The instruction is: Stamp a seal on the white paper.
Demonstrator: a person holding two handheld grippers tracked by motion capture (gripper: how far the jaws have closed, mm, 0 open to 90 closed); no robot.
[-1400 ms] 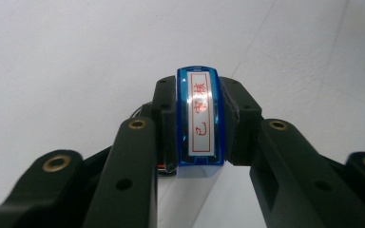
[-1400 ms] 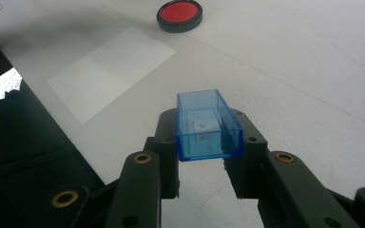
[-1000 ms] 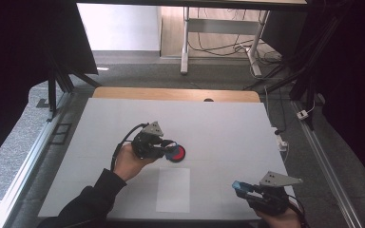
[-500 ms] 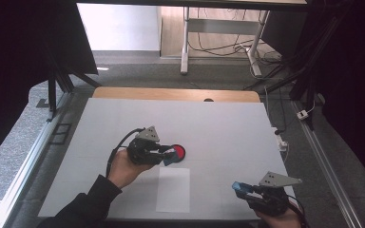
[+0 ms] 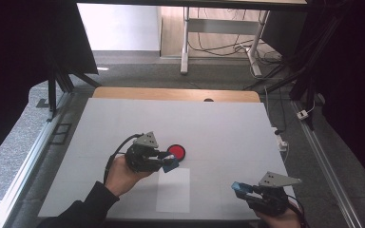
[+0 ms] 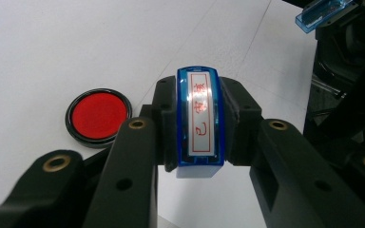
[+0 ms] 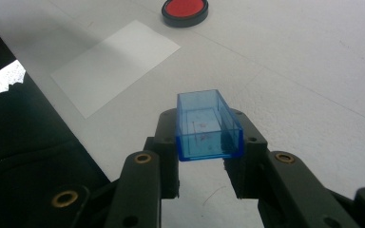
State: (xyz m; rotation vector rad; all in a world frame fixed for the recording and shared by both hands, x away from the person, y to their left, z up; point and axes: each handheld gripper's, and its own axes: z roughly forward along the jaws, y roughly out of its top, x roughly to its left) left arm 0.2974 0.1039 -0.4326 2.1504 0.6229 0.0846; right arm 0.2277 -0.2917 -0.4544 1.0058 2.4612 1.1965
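My left gripper (image 5: 168,164) is shut on a blue stamp (image 6: 198,124) with a white label printed in red; it hangs just above the table, beside a round red ink pad (image 5: 176,151) in a black case. The ink pad (image 6: 98,115) lies to the left of the jaws in the left gripper view. My right gripper (image 5: 240,187) sits near the table's front right edge, shut on a clear blue stamp cap (image 7: 207,126). A white sheet of paper (image 5: 173,189) lies flat between the two grippers, also seen as the paper (image 7: 115,64) with the ink pad (image 7: 184,10) beyond it.
The white table top (image 5: 218,123) has a wooden strip along its far edge. Metal rails run down both sides. Cables and a desk frame stand on the floor beyond the table.
My left gripper with the stamp has drawn back off the ink pad toward the left and front, so the whole red pad shows. The right gripper has not moved.
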